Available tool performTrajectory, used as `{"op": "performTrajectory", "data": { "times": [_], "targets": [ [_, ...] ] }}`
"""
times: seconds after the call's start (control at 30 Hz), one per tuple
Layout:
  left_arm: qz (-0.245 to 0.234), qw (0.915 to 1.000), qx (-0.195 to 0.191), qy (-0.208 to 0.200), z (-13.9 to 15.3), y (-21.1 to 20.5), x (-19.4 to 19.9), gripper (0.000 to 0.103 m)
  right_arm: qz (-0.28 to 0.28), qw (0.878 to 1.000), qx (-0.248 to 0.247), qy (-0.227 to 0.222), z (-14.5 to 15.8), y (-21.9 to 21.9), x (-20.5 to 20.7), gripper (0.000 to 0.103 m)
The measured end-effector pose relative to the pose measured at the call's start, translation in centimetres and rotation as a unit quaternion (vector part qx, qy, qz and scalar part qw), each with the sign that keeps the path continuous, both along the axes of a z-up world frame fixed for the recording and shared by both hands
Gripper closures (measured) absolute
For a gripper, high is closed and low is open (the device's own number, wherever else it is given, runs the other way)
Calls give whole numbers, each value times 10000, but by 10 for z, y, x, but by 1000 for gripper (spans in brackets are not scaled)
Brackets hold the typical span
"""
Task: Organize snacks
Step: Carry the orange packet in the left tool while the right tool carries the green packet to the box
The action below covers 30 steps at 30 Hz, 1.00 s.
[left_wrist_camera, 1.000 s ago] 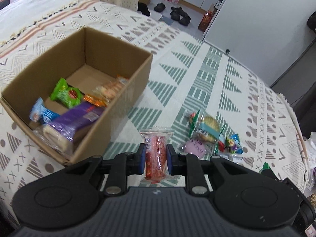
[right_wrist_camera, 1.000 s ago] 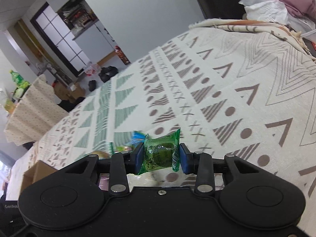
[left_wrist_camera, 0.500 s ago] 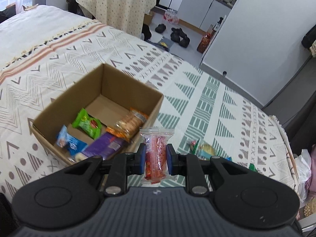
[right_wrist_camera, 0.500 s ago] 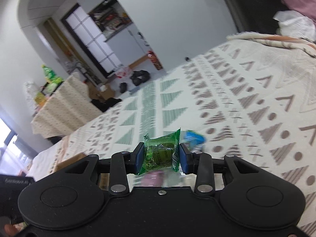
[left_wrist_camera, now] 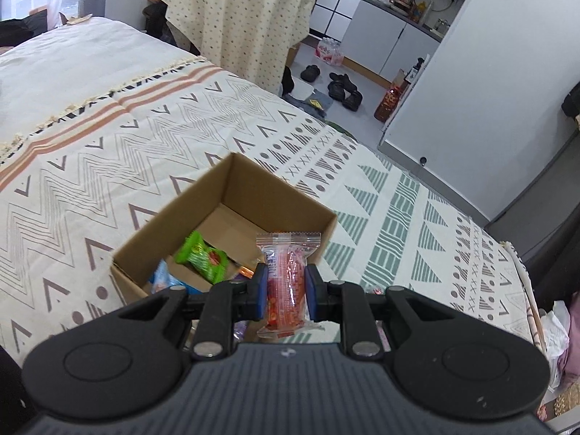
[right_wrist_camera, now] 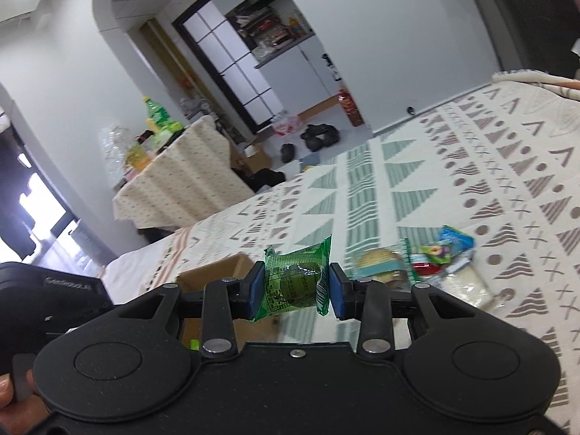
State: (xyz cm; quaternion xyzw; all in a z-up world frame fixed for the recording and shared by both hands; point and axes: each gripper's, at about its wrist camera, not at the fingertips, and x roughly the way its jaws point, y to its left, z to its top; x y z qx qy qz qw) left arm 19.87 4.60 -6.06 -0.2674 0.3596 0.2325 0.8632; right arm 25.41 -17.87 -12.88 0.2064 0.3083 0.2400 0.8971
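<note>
My left gripper [left_wrist_camera: 284, 291] is shut on a clear packet with a red snack [left_wrist_camera: 286, 282], held upright above the near right corner of the open cardboard box [left_wrist_camera: 232, 188]. Inside the box lie a green packet [left_wrist_camera: 201, 259] and a blue packet [left_wrist_camera: 163, 279], partly hidden behind my fingers. My right gripper [right_wrist_camera: 294, 290] is shut on a green wrapped snack [right_wrist_camera: 295, 279], held in the air. Past it the box's corner [right_wrist_camera: 217, 272] shows at the left. A heap of loose snacks [right_wrist_camera: 420, 264] lies on the patterned bedspread to the right.
The box stands on a bed with a patterned bedspread [left_wrist_camera: 108, 152]. Beyond the bed are a cloth-covered table [left_wrist_camera: 235, 18] with bottles, shoes [left_wrist_camera: 340, 87] on the floor and a white wall panel [left_wrist_camera: 489, 83]. The other hand-held gripper [right_wrist_camera: 47, 297] shows at the right wrist view's left edge.
Both grippers have risen and pulled back with their snacks still held. The box now looks smaller and lower in the left view; the right view has swung to show the box corner and the heap.
</note>
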Motion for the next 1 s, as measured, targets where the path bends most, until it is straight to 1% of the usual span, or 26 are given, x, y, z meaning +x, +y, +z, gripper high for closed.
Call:
{"op": "performTrajectory", "data": {
  "times": [0.17,0.47,0.63,1.0],
  "targets": [
    [84,10000,-12,-28,2,14,-5,83,197,9997,129,-21,2,15,-7,67],
    [233,9997,-76,-53,-2,40,-9,83,494,9986,141,-114,6,39,-18,67],
    [303,9992,-257,-3,-16,56,-9,83,669,9975,179,-117,6,52,-23,67],
    [324,9975,-590,227,-47,86,5,82,895,9959,52,-126,-2,90,-21,67]
  ]
}}
